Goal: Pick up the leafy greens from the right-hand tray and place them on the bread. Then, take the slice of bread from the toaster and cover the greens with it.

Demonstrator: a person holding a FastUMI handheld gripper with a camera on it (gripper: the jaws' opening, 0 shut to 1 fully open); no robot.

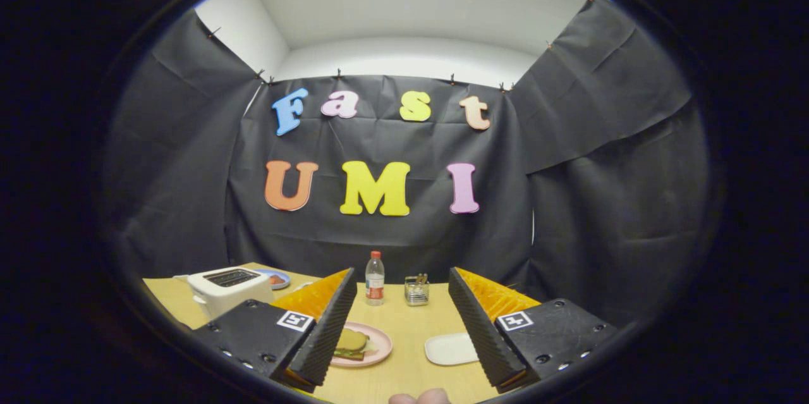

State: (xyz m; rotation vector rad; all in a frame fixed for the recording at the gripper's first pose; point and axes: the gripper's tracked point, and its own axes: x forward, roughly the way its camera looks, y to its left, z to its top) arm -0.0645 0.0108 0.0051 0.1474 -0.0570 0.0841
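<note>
My gripper [401, 273] is open and held above the table, with nothing between its fingers. Below and between them a pink plate [381, 346] sits on the wooden table, partly hidden behind the left finger. A slice of bread [351, 339] lies on the plate, with leafy greens [347, 354] peeking out under it. To the plate's right, just inside the right finger, is a flat white tray [450, 348] whose surface shows bare. A white toaster [227, 290] stands beyond the left finger; its top slots look dark.
A small blue plate [276, 278] lies behind the toaster. At the table's far edge stand a clear bottle [375, 277] with a red label and a small metal holder [416, 290]. Fingertips of a person's hand [420, 397] show below the gripper. Black cloth walls close the booth.
</note>
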